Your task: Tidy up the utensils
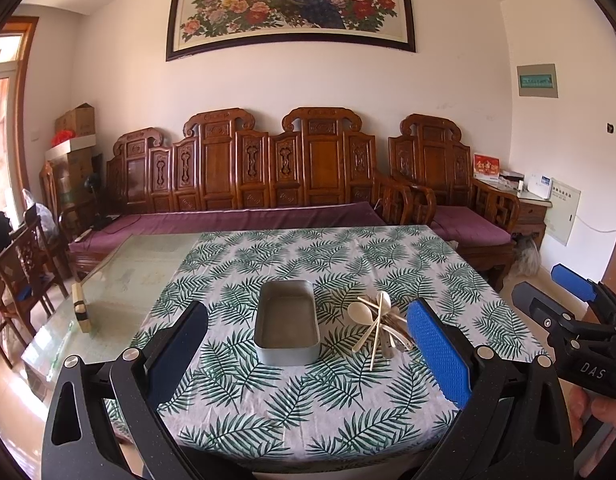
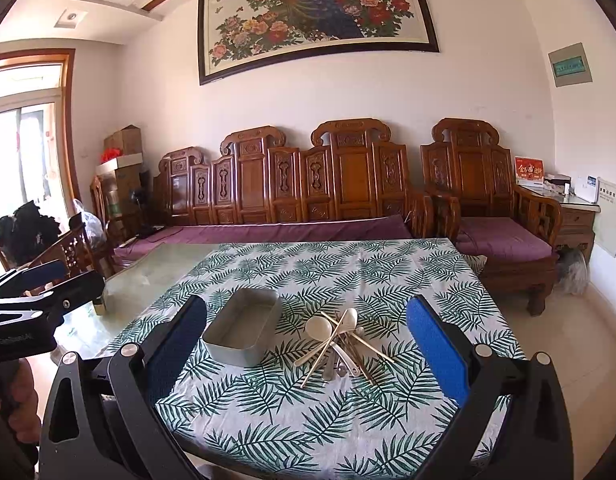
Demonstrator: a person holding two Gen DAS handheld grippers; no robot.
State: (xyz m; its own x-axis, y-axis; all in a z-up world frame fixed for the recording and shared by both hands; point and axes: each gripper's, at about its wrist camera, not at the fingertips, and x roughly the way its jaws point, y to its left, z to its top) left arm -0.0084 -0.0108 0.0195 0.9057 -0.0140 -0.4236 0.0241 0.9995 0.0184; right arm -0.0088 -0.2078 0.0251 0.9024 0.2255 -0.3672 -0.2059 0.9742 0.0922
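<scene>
A grey metal tin [image 1: 287, 330] [image 2: 242, 326] sits empty on the leaf-print tablecloth [image 1: 308, 400] [image 2: 308, 420]. To its right lies a heap of utensils [image 1: 382, 324] [image 2: 342, 344]: white spoons, pale chopsticks and some metal pieces, crossed over each other. My left gripper [image 1: 308, 348] hangs open above the table's near edge, short of the tin. My right gripper [image 2: 308, 344] is open too, held back from the heap; in the left wrist view it shows at the right edge [image 1: 564, 300]. Neither gripper holds anything.
Bare glass tabletop [image 1: 119, 300] lies left of the cloth, with a small wooden block [image 1: 80, 307] on it. A carved wooden sofa [image 1: 243, 184] stands behind the table, chairs [image 1: 23, 272] to the left. A person's hand [image 1: 600, 416] grips the right handle.
</scene>
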